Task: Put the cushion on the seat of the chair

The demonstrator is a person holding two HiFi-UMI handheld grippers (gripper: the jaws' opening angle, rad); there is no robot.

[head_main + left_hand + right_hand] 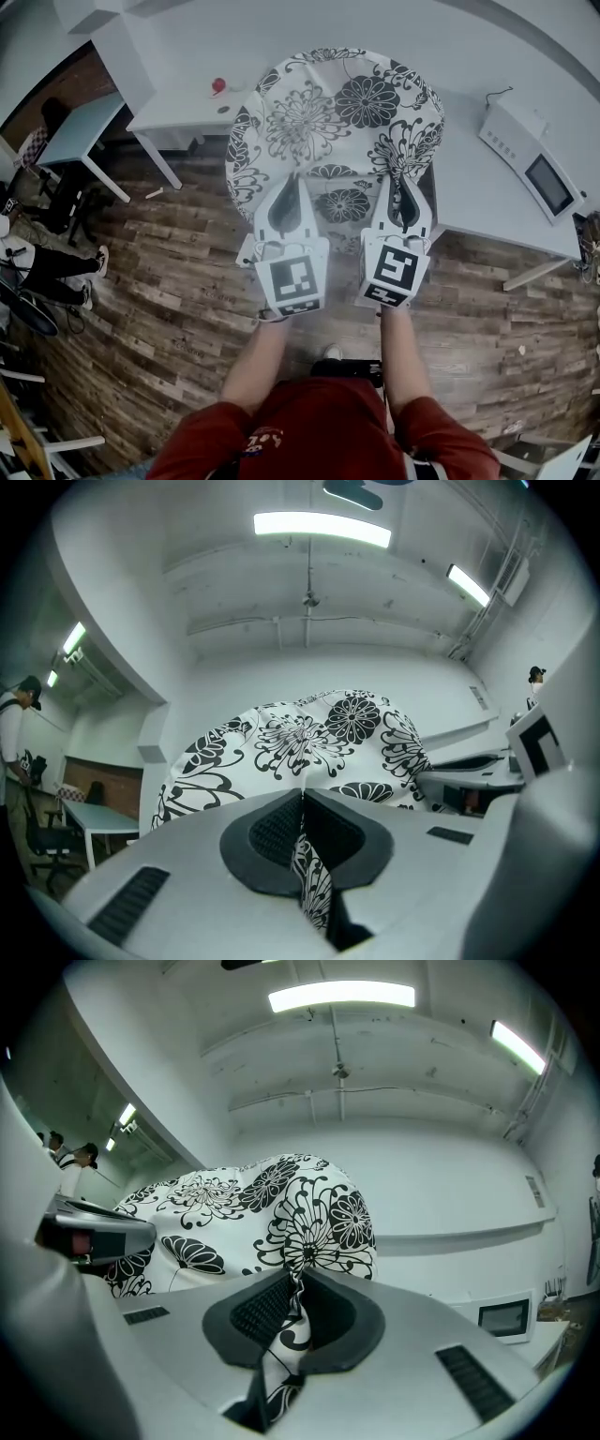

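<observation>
A: Head view first. Where is the cushion [337, 122]?

B: Held up in front of the person, above the wood floor [187, 309] and overlapping the white tables behind it. It is white with black flowers. Both grippers have it by its near edge.

A: Which gripper is where?

B: The left gripper [292, 183] bites the edge left of middle, and the right gripper [396, 180] bites it right of middle. They sit side by side and apart. Red sleeves [216, 441] show at the bottom.

A: Anything else there?

B: A small table [178, 117] with a red thing [218, 86] on it stands to the left. To the right is a longer table [478, 202] carrying a white appliance [530, 159].

A: Now the left gripper view.

B: The left gripper's [302, 797] jaws are closed on a fold of the patterned cloth, which runs down between the dark pads [272, 832]. The rest of the cushion [309, 738] bulges up beyond the tips. The other gripper [469, 789] shows at the right, and a ceiling light [322, 529] is overhead.

A: And the right gripper view?

B: It is the same grip. The right gripper [292, 1283] is clamped on a pinch of cloth that hangs down between the pads [258, 1316]. The cushion [272, 1208] rises beyond it to the left, near the left gripper [94, 1232]. The appliance [506, 1316] sits low at the right.
</observation>
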